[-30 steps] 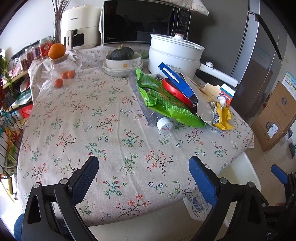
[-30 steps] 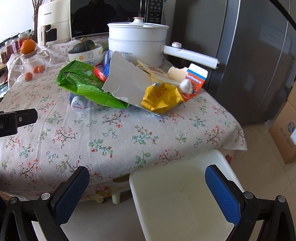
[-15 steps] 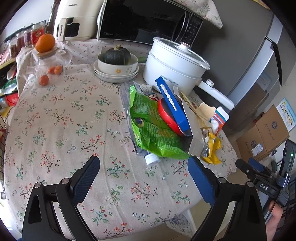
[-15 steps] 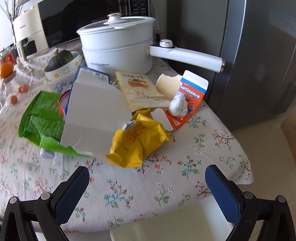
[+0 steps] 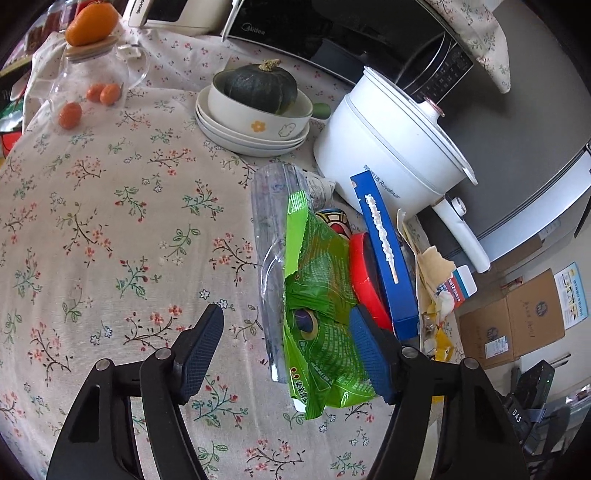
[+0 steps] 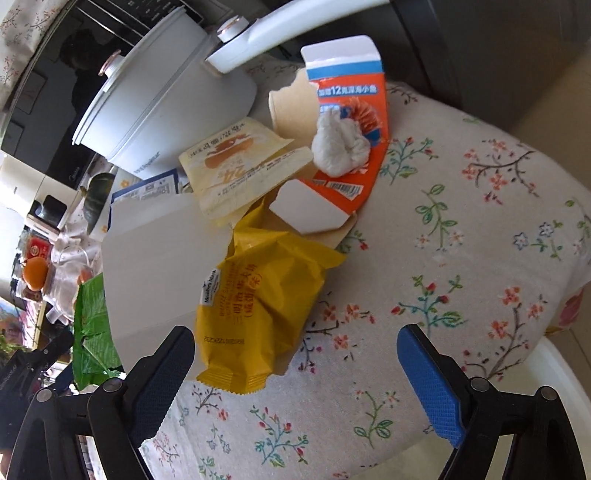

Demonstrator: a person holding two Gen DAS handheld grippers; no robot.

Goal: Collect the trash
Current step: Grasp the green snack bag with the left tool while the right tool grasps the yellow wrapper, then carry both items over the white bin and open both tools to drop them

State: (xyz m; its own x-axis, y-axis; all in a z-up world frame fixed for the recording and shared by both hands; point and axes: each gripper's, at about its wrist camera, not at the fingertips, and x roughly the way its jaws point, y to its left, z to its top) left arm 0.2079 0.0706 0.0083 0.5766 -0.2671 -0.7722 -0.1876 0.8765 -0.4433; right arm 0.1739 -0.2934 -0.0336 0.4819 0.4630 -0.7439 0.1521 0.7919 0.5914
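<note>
A heap of trash lies on the flowered tablecloth [image 5: 110,221]. My left gripper [image 5: 286,354] hovers low over a green snack bag [image 5: 317,314], which lies on a clear plastic bottle [image 5: 271,236]. Its jaws are closing with the bag's lower half between them, and the left pad stands off it. Beside the bag are a red lid [image 5: 365,273] and a blue box [image 5: 388,254]. My right gripper [image 6: 297,380] is closing too. A yellow wrapper [image 6: 258,306] lies between its fingers, untouched. Behind lie a white card sheet [image 6: 155,266], a cream wrapper [image 6: 236,162] and an orange carton [image 6: 354,110] with a crumpled tissue [image 6: 340,147].
A white pot [image 5: 391,147] with a long handle stands right behind the heap. A bowl with a green squash [image 5: 258,99], a glass jar [image 5: 88,74] and a microwave [image 5: 332,33] are further back. A cardboard box [image 5: 517,321] sits on the floor. A white container [image 6: 554,365] stands below the table edge.
Both grippers have moved in from the table's edge to just over the trash heap and rolled. The left jaws have narrowed around the green bag; the right ones have narrowed slightly.
</note>
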